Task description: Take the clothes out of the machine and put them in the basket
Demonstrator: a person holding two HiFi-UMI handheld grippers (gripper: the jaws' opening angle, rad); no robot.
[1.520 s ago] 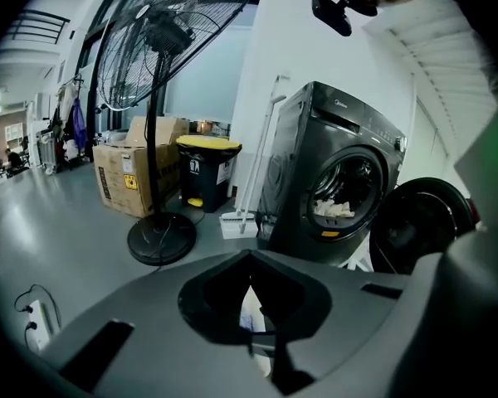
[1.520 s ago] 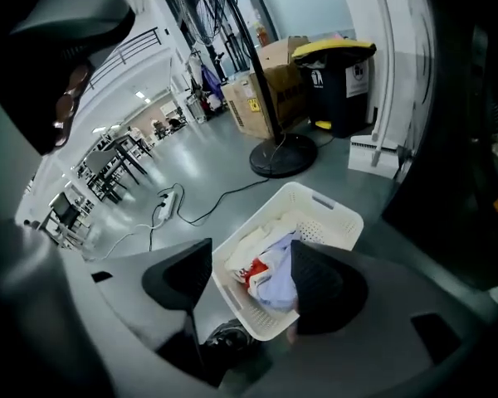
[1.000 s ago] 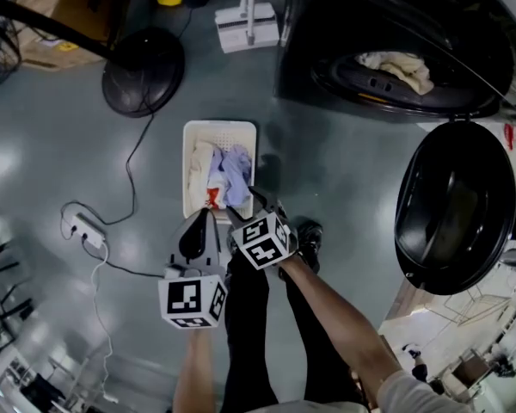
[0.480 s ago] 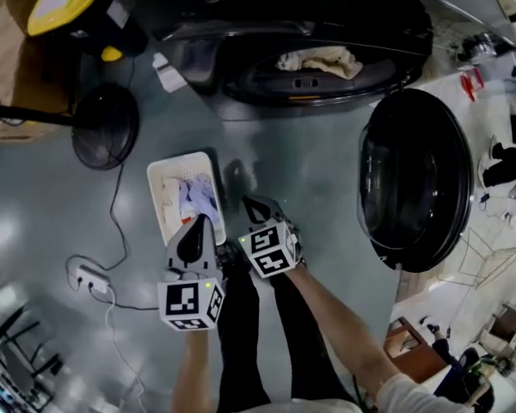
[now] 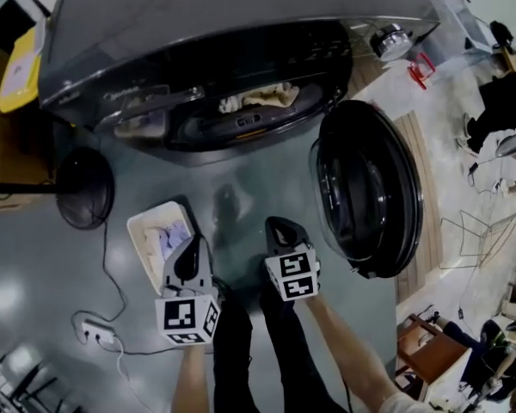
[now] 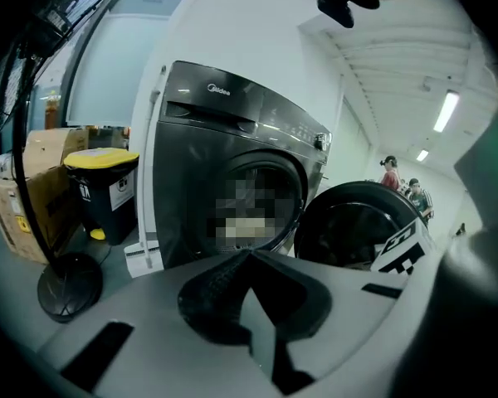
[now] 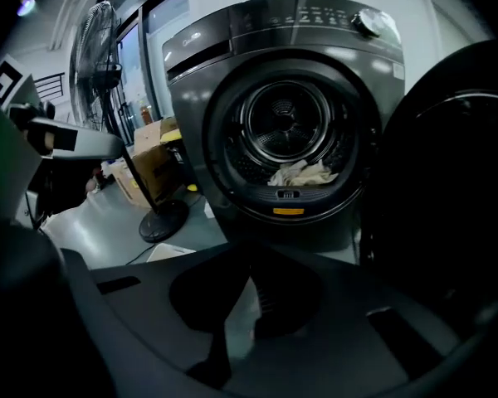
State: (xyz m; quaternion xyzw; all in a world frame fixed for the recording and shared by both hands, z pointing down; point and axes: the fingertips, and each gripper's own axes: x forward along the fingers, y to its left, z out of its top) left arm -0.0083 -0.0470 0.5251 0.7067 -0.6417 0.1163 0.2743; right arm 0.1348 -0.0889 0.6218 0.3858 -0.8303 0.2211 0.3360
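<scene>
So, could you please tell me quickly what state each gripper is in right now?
Left gripper: closed, holding nothing.
Right gripper: closed, holding nothing.

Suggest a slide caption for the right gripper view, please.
Shut, empty right gripper faces the washing machine, door open, a cream cloth lying in its drum.

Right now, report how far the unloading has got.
Done: some clothes lie in the white basket. In hand: nothing; left gripper and right gripper are shut and empty, facing the washing machine. To do: a beige cloth sits in the drum.
</scene>
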